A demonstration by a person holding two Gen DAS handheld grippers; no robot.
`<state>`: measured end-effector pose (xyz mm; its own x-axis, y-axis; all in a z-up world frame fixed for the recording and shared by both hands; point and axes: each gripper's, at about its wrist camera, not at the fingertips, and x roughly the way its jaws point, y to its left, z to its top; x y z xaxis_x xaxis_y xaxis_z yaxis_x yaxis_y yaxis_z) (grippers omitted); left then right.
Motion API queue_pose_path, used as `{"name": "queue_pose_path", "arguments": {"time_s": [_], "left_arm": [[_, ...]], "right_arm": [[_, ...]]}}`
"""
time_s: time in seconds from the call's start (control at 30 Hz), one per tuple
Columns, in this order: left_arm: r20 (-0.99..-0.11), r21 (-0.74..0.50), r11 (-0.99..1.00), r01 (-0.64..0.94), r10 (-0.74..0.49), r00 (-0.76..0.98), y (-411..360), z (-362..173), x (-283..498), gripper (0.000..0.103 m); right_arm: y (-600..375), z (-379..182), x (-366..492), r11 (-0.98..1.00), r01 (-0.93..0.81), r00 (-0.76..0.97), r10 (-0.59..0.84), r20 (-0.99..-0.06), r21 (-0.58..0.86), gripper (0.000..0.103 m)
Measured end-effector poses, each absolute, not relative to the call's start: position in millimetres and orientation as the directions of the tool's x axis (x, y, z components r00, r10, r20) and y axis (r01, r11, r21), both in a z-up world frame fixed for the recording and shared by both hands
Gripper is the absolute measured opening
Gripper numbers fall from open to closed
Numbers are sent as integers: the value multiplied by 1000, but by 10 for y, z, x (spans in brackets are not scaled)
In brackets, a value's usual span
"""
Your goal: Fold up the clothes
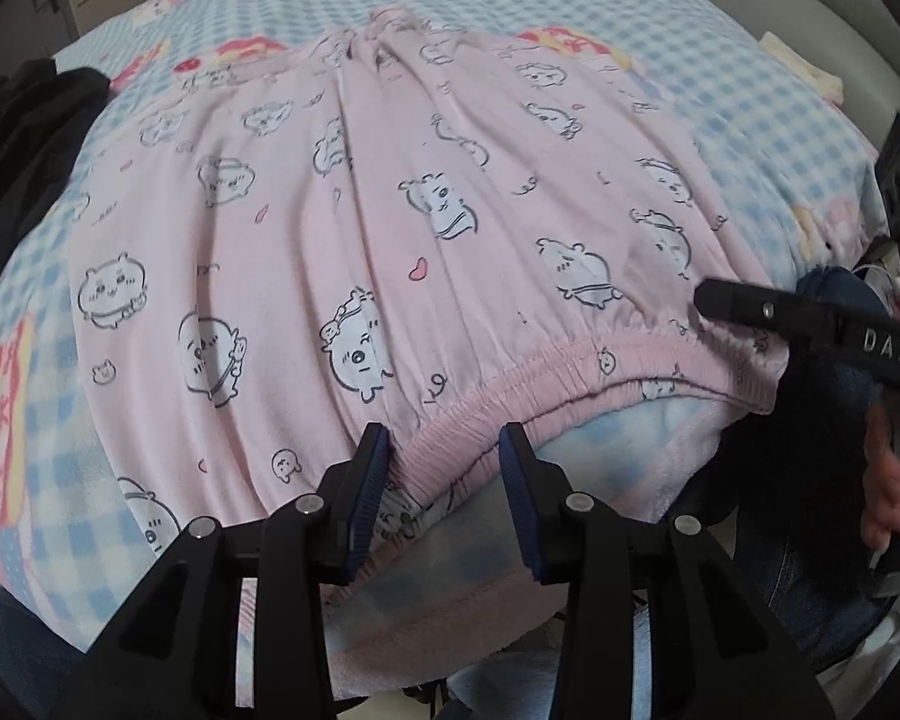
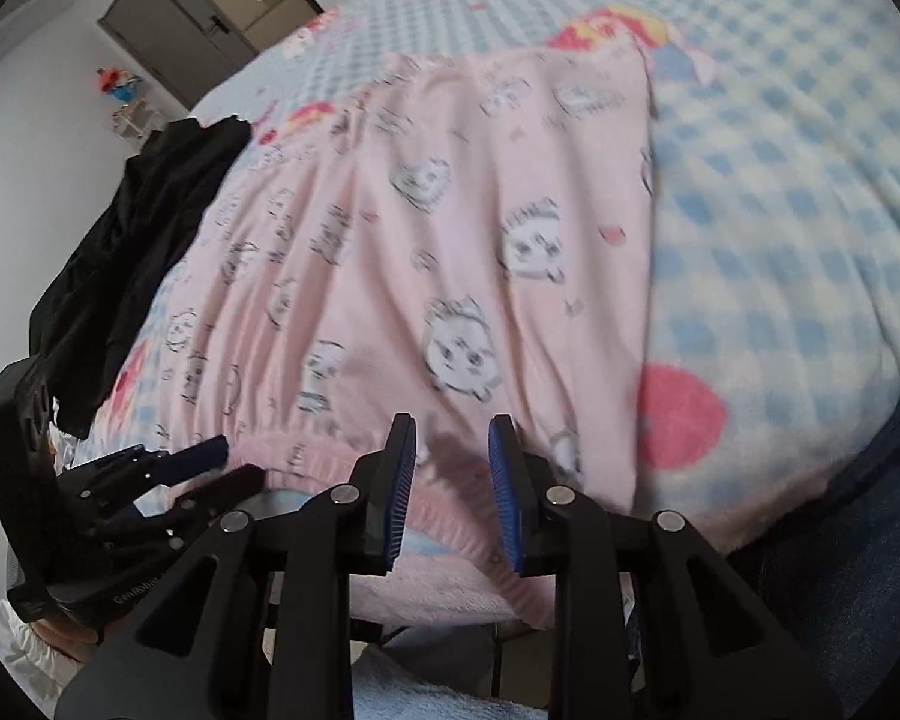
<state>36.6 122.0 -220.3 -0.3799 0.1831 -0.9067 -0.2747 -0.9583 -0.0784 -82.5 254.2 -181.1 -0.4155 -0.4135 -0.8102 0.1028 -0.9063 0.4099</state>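
Blanket point(image 1: 750, 114) in blue check covers the whole bed, and the pink pyjama trousers point(image 1: 390, 228) lie flat on it, printed with small white cartoon animals. Their long axis runs from the elastic waistband point(image 1: 570, 360) at the near bed edge away toward the far side, where the legs narrow and bunch. The waistband sits right on the near edge, part of it curling over the drop. To the right of the trousers the blanket is bare and wide. To the left only a thin strip of blanket shows before a heap of black clothing point(image 2: 132, 264), which crowds that side up to the bed's left edge.

The left gripper point(image 1: 444, 450) stands at the waistband's left end, jaws partly apart with the hem between them; the pads do not visibly press it. The right gripper point(image 2: 453, 438) is at the waistband's right part, jaws fairly narrow and astride the fabric, but the blur hides whether they pinch it. A hand point(image 1: 888, 492) shows at the right gripper's handle.
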Motion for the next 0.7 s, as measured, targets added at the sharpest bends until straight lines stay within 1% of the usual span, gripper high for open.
{"name": "queue_pose_path", "arguments": {"time_s": [0.13,0.23,0.27,0.33,0.37,0.4,0.43,0.53,0.6,0.7], "left_arm": [[-907,-81,-951,-300,195,-373,1193,-2221,379,40],[-914,-59,-946,-317,180,-365,1242,-2287,360,39],[-913,-45,-945,-325,171,-371,1265,-2291,365,37],[-909,-15,-941,-338,154,-387,1303,-2293,378,26],[-905,-27,-942,-334,165,-392,1282,-2267,381,23],[-900,-42,-944,-329,178,-398,1255,-2238,383,18],[-896,-67,-932,-357,213,-391,1218,-2199,377,14],[-885,-99,-927,-361,248,-395,1163,-2106,387,11],[-881,-108,-920,-377,264,-393,1191,-2079,426,10],[-892,-101,-918,-383,254,-374,1250,-2160,562,11]], "right_arm": [[2471,-1765,-833,-897,155,-416,-440,-796,415,25],[2351,-1832,-835,-899,192,-391,-439,-809,395,27],[2337,-1885,-833,-903,186,-375,-429,-822,386,27],[2369,-1967,-819,-905,164,-350,-425,-835,392,27],[2387,-1999,-812,-906,154,-340,-424,-839,395,27],[2414,-1995,-804,-903,148,-342,-429,-836,403,27],[2437,-1989,-796,-902,143,-344,-432,-834,408,27],[2464,-1948,-772,-904,141,-355,-427,-832,404,27],[2454,-1947,-762,-907,138,-351,-420,-837,398,27],[2412,-1973,-751,-913,132,-333,-408,-850,386,27]]}}
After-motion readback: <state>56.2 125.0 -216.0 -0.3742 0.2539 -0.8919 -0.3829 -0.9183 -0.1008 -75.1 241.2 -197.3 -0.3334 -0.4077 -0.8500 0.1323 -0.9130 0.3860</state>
